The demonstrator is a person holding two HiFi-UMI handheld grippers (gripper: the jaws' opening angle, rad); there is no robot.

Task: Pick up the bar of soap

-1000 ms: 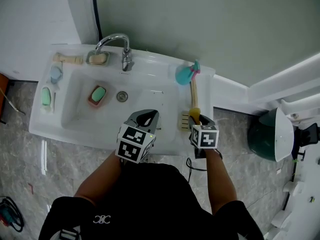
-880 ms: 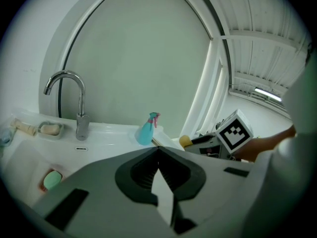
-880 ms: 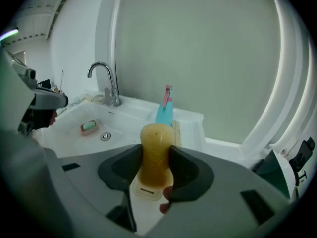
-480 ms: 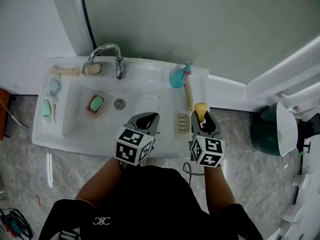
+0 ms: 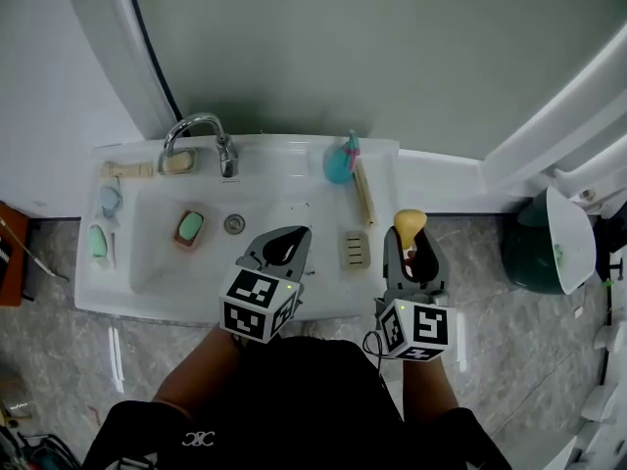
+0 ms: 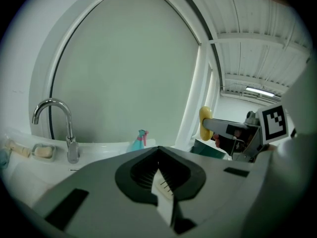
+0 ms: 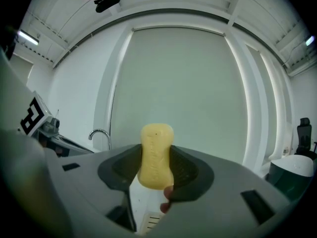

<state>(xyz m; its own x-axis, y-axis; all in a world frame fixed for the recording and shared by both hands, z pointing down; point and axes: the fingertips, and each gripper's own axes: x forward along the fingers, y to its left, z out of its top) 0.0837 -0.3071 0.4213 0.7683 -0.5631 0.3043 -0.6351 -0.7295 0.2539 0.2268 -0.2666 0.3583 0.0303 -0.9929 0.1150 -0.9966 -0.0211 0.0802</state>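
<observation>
Grey marbled floor surrounds a white washbasin (image 5: 294, 157) set against a pale green wall. Head view: a chrome faucet (image 5: 195, 133) stands at the back rim, a green soap in a pink dish (image 5: 189, 227) lies inside the bowl, and a teal spray bottle (image 5: 338, 164) sits at the back right with a wooden brush handle (image 5: 363, 194) beside it. A ridged, empty soap dish (image 5: 355, 248) rests on the right front rim. The right claw (image 5: 409, 241) hangs just beyond the basin's right edge, pinching the yellow bar of soap (image 5: 409, 223), which is clear of every surface. The left claw (image 5: 284, 248) hovers over the front rim, near the dish. A dark green bin (image 5: 534, 253) stands well apart to the right. Left gripper view: its jaws are pressed together with nothing between them; the faucet and spray bottle show beyond. Right gripper view: the bar stands upright, gripped across its narrow faces, its upper part proud of the pads, and the pads hold only its lower half. Assessment: the lift appears complete. Risk: soap is slick and slightly waisted, so a tighter squeeze or a quick swing could shoot it out of the pads. From its present position it would likely land on the floor, not in the basin. A looser pinch carries the same hazard through simple sliding.
</observation>
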